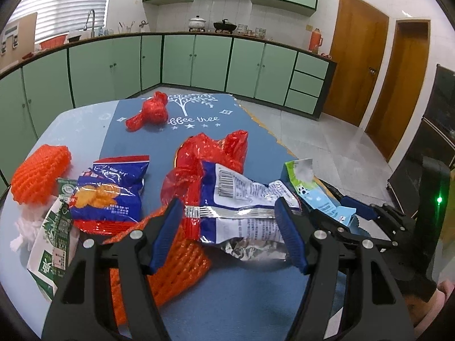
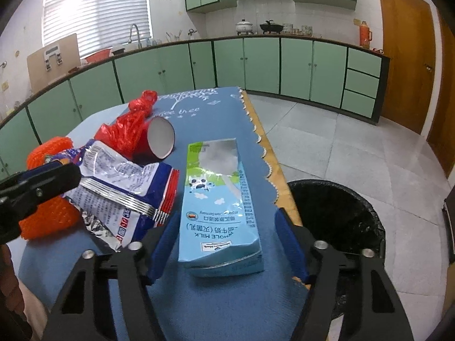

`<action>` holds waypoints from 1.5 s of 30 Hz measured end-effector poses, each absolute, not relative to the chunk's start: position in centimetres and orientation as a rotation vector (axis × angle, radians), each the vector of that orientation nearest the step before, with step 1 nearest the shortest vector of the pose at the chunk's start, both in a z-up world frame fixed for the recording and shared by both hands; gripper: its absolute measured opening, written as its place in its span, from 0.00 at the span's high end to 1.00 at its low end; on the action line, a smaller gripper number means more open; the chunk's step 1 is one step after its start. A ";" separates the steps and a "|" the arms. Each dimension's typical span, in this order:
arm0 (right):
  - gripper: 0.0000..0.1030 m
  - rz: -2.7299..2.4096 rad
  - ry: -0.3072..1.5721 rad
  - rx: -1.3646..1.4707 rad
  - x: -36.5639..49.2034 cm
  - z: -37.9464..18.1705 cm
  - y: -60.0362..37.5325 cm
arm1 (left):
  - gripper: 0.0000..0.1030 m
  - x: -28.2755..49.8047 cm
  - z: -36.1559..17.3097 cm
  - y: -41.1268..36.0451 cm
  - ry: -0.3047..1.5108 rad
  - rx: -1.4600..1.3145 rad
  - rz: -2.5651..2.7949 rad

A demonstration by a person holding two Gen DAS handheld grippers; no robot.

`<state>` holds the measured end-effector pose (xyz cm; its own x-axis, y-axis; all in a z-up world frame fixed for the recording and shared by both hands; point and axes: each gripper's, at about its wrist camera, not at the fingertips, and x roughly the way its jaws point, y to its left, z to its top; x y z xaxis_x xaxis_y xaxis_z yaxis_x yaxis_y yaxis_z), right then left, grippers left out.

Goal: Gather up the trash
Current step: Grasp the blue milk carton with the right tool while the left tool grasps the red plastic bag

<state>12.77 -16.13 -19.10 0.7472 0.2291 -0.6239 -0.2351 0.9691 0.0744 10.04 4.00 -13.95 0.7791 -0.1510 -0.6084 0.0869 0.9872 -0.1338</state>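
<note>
- Left hand-held gripper [image 1: 230, 224]: spread apart, straddled one crumpled snack wrapper [image 1: 244, 199] on the bench [image 1: 250, 289].
- Right hand-held gripper [image 2: 227, 241]: spread apart around one milk carton [image 2: 221, 199].
- Beyond the left hand-held gripper: two red bags [image 1: 149, 112].
- Right of the right hand-held gripper: one black bin [image 2: 341, 216].

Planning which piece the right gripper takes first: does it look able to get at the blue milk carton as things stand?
Probably yes. The right gripper is open, and the blue milk carton lies flat between its fingers with nothing on top. The snack wrapper lies just left of the carton and might brush the left finger.
</note>
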 end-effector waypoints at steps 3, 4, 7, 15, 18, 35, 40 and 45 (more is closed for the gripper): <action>0.49 0.268 0.690 -0.012 12.9 -19.4 -15.9 | 0.37 10.3 -14.1 4.1 0.671 -0.105 -0.128; 0.49 0.270 0.689 -0.014 12.9 -19.4 -15.9 | 0.37 10.4 -14.3 4.1 0.675 -0.108 -0.129; 0.51 0.279 0.686 0.002 12.9 -19.2 -16.2 | 0.37 10.7 -14.6 4.1 0.685 -0.113 -0.132; 0.53 0.278 0.678 0.042 12.7 -18.1 -17.3 | 0.66 11.5 -15.1 3.5 0.698 -0.119 -0.147; 0.53 0.279 0.676 0.038 12.6 -17.9 -17.3 | 0.80 11.4 -15.0 3.4 0.692 -0.113 -0.149; 0.55 0.274 0.656 0.029 12.1 -16.7 -17.6 | 0.48 10.1 -13.3 4.3 0.649 -0.079 -0.103; 0.55 0.277 0.658 0.015 12.3 -16.8 -17.5 | 0.42 11.9 -12.8 6.2 0.643 -0.135 -0.069; 0.56 0.274 0.667 0.018 12.7 -16.9 -17.4 | 0.42 14.5 -13.3 6.5 0.678 -0.152 -0.069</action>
<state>12.65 -17.38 -16.91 0.7508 0.2568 -0.6085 -0.2450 0.9639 0.1044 14.53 6.50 -13.31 0.7770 -0.1132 -0.6193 0.0145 0.9867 -0.1622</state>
